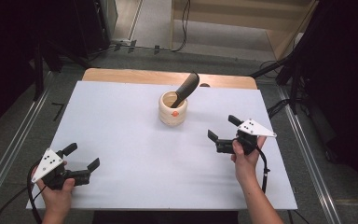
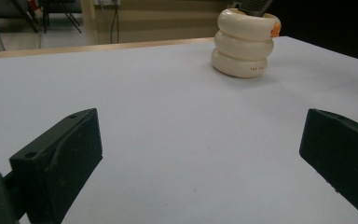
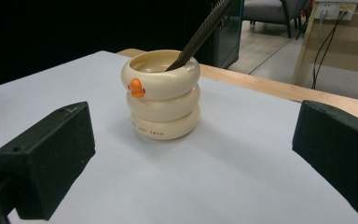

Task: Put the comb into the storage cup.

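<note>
A cream ringed cup [image 1: 173, 109] with a small orange mark stands upright on the white table top [image 1: 135, 154], toward the back middle. A dark ridged handle [image 1: 187, 88] leans out of it to the right. My left gripper [image 1: 81, 157] sits near the front left corner, open and empty, far from the cup [image 2: 243, 43]. My right gripper [image 1: 223, 127] hovers right of the cup [image 3: 162, 93], open and empty, jaws pointing toward it. The handle [image 3: 200, 33] rises from the cup's mouth.
A wooden edge [image 1: 135, 75] runs along the back of the table. Metal rails [image 1: 9, 154] flank both sides. Cables [image 1: 184, 28] and dark stands lie on the floor beyond.
</note>
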{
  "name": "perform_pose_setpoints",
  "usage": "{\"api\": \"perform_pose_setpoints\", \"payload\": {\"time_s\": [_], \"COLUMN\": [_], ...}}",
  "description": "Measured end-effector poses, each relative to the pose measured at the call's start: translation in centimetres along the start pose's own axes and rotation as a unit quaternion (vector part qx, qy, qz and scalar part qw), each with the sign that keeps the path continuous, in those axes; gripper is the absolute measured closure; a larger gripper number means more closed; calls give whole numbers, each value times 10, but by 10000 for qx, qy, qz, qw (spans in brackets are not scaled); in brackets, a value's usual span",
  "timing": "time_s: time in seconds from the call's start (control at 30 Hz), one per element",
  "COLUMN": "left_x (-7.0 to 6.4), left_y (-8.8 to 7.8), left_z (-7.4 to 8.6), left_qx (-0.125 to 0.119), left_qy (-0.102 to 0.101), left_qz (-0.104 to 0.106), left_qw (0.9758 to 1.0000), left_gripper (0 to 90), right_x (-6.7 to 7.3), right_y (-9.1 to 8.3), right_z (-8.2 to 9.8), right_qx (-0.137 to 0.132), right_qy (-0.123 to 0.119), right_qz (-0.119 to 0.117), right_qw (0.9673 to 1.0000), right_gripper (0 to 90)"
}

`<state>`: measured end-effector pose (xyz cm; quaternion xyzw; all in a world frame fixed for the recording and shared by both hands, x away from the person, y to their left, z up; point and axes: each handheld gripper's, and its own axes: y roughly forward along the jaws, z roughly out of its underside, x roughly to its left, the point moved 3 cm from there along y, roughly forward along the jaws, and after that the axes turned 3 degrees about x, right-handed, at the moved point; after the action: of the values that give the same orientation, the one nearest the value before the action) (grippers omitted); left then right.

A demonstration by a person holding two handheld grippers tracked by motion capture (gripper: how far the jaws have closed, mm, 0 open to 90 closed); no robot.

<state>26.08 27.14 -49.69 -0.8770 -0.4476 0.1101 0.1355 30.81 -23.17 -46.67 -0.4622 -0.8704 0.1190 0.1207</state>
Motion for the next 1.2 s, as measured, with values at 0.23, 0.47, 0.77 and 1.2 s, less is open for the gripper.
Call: {"api": "perform_pose_setpoints", "payload": {"time_s": [0.23,0.47,0.77,1.2], "left_x": [0,0,0,0], "left_y": [0,0,0,0], "left_z": [0,0,0,0], "left_qx": [0,7,24,18], "left_qy": [-3,4,8,14], "left_qz": [0,-8,-19,-7], "left_qw": [10000,10000,10000,10000], "left_gripper": [0,0,0,0], "right_x": [-5,-12,-19,-32], "right_y": [-19,-39,-59,-81], "right_z": [15,28,42,63], "right_qx": [15,10,18,71], "right_qy": [23,46,72,197], "right_qz": [94,212,331,518], "right_qw": [10000,9998,9994,9984], "right_gripper": [0,0,0,0]}}
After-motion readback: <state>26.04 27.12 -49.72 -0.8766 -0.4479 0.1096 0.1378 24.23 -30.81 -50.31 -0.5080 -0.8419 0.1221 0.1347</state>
